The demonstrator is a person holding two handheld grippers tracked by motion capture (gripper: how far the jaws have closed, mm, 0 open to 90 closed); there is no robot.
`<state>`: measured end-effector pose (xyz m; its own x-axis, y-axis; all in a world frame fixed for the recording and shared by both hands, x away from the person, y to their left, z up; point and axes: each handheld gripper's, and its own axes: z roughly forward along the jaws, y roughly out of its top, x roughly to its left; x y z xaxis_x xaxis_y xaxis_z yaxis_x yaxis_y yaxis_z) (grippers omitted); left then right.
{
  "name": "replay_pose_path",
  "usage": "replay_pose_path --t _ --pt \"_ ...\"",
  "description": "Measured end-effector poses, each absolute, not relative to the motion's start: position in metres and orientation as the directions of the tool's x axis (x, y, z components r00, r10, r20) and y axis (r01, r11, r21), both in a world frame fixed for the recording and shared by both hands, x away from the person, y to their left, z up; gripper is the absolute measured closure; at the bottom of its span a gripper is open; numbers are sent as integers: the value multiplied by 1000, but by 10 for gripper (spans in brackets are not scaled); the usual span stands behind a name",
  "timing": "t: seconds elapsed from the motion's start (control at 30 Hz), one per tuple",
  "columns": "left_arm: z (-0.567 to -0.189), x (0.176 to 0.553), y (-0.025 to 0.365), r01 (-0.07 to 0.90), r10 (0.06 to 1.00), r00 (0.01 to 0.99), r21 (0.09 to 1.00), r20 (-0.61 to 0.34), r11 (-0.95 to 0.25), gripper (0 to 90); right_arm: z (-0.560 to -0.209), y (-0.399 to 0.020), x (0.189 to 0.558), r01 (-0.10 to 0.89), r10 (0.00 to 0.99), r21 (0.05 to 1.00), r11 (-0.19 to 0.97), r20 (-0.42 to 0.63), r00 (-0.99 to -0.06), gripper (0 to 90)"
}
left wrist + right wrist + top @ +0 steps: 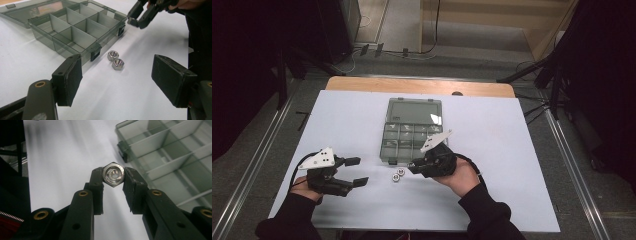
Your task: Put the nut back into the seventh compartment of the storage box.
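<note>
The right gripper (pixel 113 178) is clamped on a hex nut (pixel 113 174) by two opposite flats, bore facing its camera, and the open compartment box (pixel 175 157) lies just ahead and to its right. The left gripper (pixel 117 80) hangs with jaws wide apart; two loose nuts (pixel 115 60) lie ahead of it, touching each other, just beside the box's front wall.

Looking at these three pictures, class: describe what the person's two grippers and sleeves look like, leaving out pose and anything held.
Both the left gripper and the right gripper are black, each topped by a pale three-cornered plate. Each has two flat black jaws, and brass-coloured rivets show on the arms in the gripper views. A black cable trails from each gripper. The person wears black long sleeves.
</note>
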<state>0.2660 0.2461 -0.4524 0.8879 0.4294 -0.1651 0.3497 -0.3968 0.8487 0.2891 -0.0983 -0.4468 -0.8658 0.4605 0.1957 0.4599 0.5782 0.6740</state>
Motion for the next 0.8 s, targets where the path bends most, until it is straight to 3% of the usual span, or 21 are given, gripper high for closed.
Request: replay_pose_path --t 0.4,0.8 --pt "-452 265 246 348 428 889 849 -164 -398 251 -437 -124 303 514 561 692 507 188 -806 715" --pt "-454 264 247 358 440 882 847 -169 -393 250 -434 -126 319 520 592 711 473 181 -786 715"
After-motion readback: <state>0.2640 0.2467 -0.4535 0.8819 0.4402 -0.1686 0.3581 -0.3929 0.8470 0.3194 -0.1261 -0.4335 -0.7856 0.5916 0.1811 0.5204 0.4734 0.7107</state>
